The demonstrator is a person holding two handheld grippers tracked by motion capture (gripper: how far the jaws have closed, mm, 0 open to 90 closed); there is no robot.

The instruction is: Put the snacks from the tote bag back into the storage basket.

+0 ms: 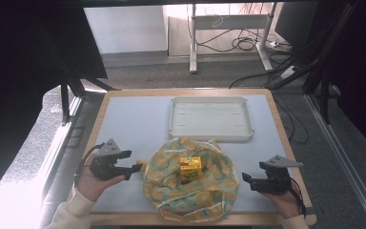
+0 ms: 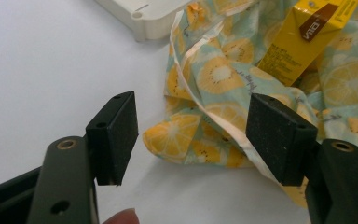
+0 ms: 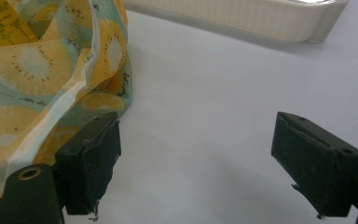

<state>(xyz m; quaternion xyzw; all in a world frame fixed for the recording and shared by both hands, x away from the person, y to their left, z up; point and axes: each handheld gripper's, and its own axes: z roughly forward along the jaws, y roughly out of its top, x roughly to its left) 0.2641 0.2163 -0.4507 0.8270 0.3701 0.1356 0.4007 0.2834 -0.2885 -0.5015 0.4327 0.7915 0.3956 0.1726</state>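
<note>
Near the middle of the counter (image 1: 124, 114) a fruit-print cloth (image 1: 190, 191) lies bunched up, with a yellow drink carton (image 1: 190, 168) standing on it. Beyond it, at the far side, sits a white tray (image 1: 211, 118) with nothing in it. Left tongs (image 1: 134, 161) are spread, nothing pinched, just beside the cloth's left edge. Right tongs (image 1: 246, 180) are spread too, one jaw against the cloth's right edge, the other over bare counter.
</note>
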